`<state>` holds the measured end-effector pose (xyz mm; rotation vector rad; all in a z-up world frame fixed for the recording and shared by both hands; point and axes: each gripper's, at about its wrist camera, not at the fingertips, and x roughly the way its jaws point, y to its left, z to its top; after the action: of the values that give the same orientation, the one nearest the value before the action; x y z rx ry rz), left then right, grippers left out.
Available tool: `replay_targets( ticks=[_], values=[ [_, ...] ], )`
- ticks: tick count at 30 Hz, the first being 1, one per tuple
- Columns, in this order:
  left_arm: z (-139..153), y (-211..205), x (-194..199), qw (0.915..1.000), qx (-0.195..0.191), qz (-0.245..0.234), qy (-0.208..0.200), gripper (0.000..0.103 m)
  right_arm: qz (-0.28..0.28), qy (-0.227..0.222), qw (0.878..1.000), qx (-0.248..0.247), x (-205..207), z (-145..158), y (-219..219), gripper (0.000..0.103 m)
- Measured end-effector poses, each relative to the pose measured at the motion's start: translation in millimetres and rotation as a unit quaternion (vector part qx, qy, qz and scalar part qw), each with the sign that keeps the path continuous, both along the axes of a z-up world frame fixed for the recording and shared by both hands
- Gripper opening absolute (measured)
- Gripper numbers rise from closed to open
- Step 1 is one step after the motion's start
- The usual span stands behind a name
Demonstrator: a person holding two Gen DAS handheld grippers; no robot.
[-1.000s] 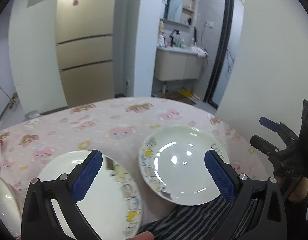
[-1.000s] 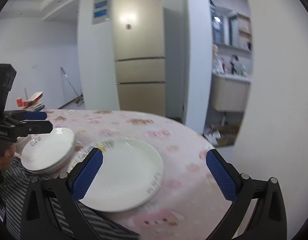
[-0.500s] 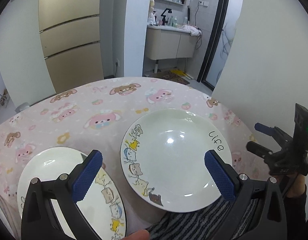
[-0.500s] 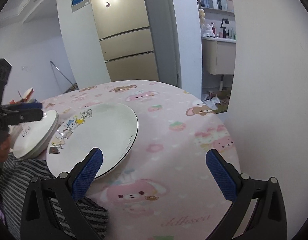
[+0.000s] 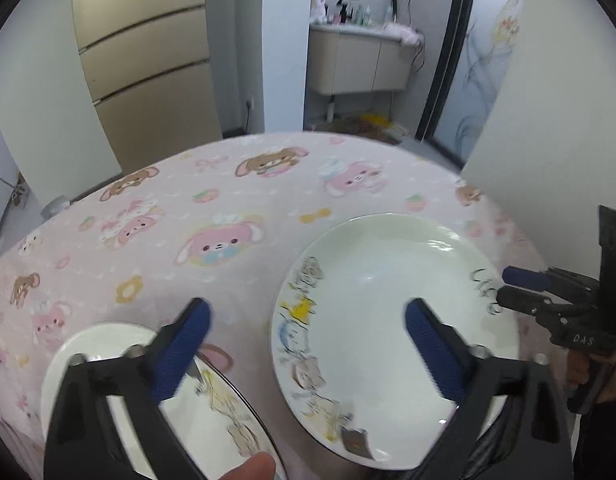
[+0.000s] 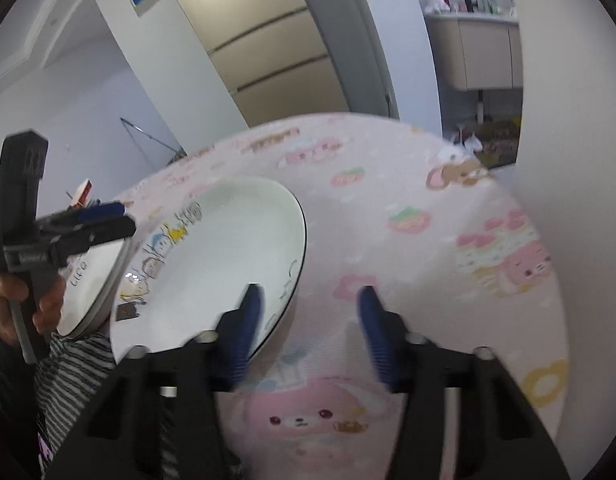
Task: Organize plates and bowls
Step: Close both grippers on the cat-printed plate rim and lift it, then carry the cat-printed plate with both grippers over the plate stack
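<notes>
My right tongs (image 6: 308, 320) are half-spread, straddling the rim of the cartoon plate (image 6: 228, 256) at the desk's (image 6: 408, 200) near edge. Left tongs (image 5: 304, 344) spread wide, empty, above a second plate (image 5: 108, 344). Step, I judge: gripping. Next: pinch rim, lift, stack.
</notes>
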<state>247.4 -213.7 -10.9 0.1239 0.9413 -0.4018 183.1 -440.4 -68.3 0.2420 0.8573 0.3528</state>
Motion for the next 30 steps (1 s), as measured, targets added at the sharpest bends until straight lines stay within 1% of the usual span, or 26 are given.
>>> replay_targets(
  ticks=[1, 2, 3, 4, 5, 6, 7, 8, 10, 11, 14, 17, 18, 19, 21, 22, 23, 24, 25, 27, 28, 30],
  values=[
    [-3, 0, 5, 0.9998, -0.002, -0.006, 0.018, 0.086, 0.001, -0.001, 1.000, -0.002, 0, -1, 2, 0.047],
    [-9, -3, 12, 0.9987, -0.003, -0.020, 0.046, 0.085, 0.004, -0.002, 1.000, -0.001, 0, -1, 5, 0.046],
    [-13, -5, 14, 0.9979, 0.002, -0.030, 0.058, 0.080, 0.008, -0.002, 1.000, 0.002, 0, 0, 7, 0.045],
    [-16, -8, 15, 0.9975, 0.017, -0.036, 0.059, 0.071, 0.012, -0.001, 1.000, 0.007, -1, 0, 9, 0.045],
    [-20, -10, 16, 0.9970, 0.035, -0.037, 0.058, 0.067, 0.014, 0.001, 1.000, 0.012, -1, -1, 11, 0.045],
    [-24, -12, 16, 0.9965, 0.047, -0.036, 0.059, 0.060, 0.017, 0.005, 1.000, 0.018, 1, -2, 12, 0.045],
    [-28, -11, 18, 0.9960, 0.052, -0.033, 0.064, 0.058, 0.019, 0.009, 1.000, 0.023, 1, -5, 12, 0.045],
    [-32, -11, 18, 0.9957, 0.049, -0.033, 0.071, 0.058, 0.017, 0.013, 0.999, 0.025, 1, -7, 13, 0.045],
    [-39, -10, 20, 0.9945, 0.043, -0.037, 0.088, 0.049, 0.013, 0.013, 0.999, 0.032, 0, -8, 11, 0.045],
    [-44, -10, 21, 0.9940, 0.050, -0.032, 0.091, 0.045, 0.012, 0.012, 0.999, 0.033, -1, -9, 11, 0.044],
    [-45, -6, 22, 0.9947, 0.035, -0.029, 0.093, 0.042, 0.021, 0.019, 0.999, 0.036, -1, -11, 16, 0.041],
    [-46, 2, 28, 0.9945, 0.009, -0.012, 0.104, 0.035, 0.023, 0.019, 0.999, 0.034, -1, -11, 21, 0.041],
    [-45, 3, 29, 0.9946, 0.004, -0.001, 0.104, 0.031, 0.023, 0.019, 0.999, 0.039, 0, -11, 22, 0.040],
    [-45, 4, 29, 0.9946, 0.002, 0.006, 0.104, 0.030, 0.027, 0.023, 0.998, 0.052, 1, -13, 24, 0.038],
    [-45, 2, 30, 0.9949, 0.001, 0.012, 0.100, 0.030, 0.014, 0.022, 0.999, 0.048, 1, -13, 26, 0.034],
    [-45, 3, 29, 0.9953, -0.004, 0.015, 0.096, 0.029, 0.010, 0.021, 0.999, 0.032, 0, -12, 28, 0.026],
    [-44, 5, 29, 0.9956, -0.011, 0.018, 0.092, 0.027, 0.006, 0.020, 1.000, 0.014, 0, -12, 30, 0.021],
    [-43, 9, 29, 0.9954, -0.025, 0.024, 0.089, 0.024, 0.006, 0.017, 1.000, 0.007, -1, -11, 30, 0.021],
    [-39, 15, 28, 0.9947, -0.048, 0.030, 0.085, 0.021, 0.006, 0.014, 1.000, 0.004, -3, -9, 30, 0.021],
    [-30, 22, 24, 0.9943, -0.072, 0.031, 0.073, 0.019, 0.009, 0.001, 1.000, -0.007, -6, -5, 30, 0.019],
    [-26, 24, 21, 0.9948, -0.074, 0.031, 0.064, 0.019, 0.009, -0.004, 1.000, -0.002, -7, -2, 28, 0.017],
    [-12, 27, 13, 0.9959, -0.073, 0.034, 0.041, 0.018, 0.005, -0.013, 1.000, 0.024, -8, 4, 24, 0.016]
  ],
)
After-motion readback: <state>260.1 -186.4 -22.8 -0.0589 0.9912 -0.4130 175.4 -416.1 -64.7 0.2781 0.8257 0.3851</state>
